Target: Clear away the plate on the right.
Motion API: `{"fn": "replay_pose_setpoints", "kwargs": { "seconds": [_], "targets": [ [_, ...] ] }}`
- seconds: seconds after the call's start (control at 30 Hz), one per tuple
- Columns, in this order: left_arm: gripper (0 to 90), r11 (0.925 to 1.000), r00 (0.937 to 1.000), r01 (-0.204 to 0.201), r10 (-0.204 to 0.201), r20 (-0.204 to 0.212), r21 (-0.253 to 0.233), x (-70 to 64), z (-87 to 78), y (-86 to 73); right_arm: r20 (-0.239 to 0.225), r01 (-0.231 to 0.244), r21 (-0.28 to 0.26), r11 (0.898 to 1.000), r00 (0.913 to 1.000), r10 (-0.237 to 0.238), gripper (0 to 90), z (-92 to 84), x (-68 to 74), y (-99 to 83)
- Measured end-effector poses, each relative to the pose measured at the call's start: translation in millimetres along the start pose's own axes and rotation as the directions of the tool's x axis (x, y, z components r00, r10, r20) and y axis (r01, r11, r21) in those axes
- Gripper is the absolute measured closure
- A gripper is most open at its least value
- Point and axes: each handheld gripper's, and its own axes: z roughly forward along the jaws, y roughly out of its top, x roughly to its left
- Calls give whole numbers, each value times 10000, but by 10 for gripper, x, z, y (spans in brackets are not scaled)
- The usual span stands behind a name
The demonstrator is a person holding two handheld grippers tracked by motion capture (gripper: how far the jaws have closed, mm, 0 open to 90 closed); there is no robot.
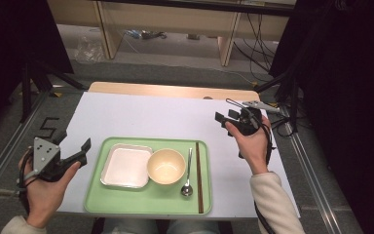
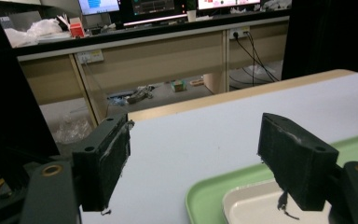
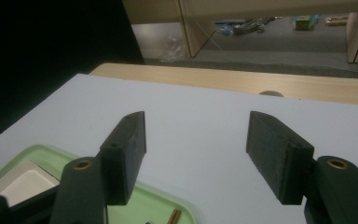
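Both tongs hang spread and empty above the counter point(image 1: 141, 117): the left tongs point(image 1: 75, 148) just off the left rim of the green tray point(image 1: 141, 207), the right tongs point(image 1: 226, 117) beyond its far right corner. On the tray sit a white square dish point(image 1: 126, 165), a cream bowl point(image 1: 166, 165) touching it, then a spoon point(image 1: 188, 170) and brown chopsticks point(image 1: 198, 175) (lying side by side, close to the right rim). The likely trouble, as I judge it: the chopsticks lie flat and thin, so a jaw coming down could skid off them or nudge the spoon; the tray itself may slide. Open room lies across the far half of the counter; the near edge is close under the tray.
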Motion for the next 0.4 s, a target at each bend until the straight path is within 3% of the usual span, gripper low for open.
{"fn": "replay_pose_setpoints", "kwargs": {
  "seconds": [0.13, 0.27, 0.3, 0.33, 0.4],
  "targets": [
    [249, 9998, 10000, -72, 72, 9, 165, 11, -20, -56, 102, 234, 67, 9997, 9997, -235, 387, 2, -21, -1],
    [251, 9998, 10000, -59, 60, -61, 168, 18, -16, -60, 144, -5, 119, 9999, 9999, 3, 387, 1, -21, -5],
    [251, 9998, 10000, -52, 52, -30, 190, 18, -11, -64, 99, 140, -30, 9999, 9999, -140, 387, 6, -40, -6],
    [251, 9997, 10000, -79, 80, -25, 235, 19, -8, -69, 144, -195, 114, 9997, 9997, 194, 387, -3, -19, -6],
    [251, 9995, 9999, -91, 93, -56, 300, 15, -1, -75, 47, -14, -147, 9999, 10000, 14, 387, 16, -45, -16]
  ]
}}
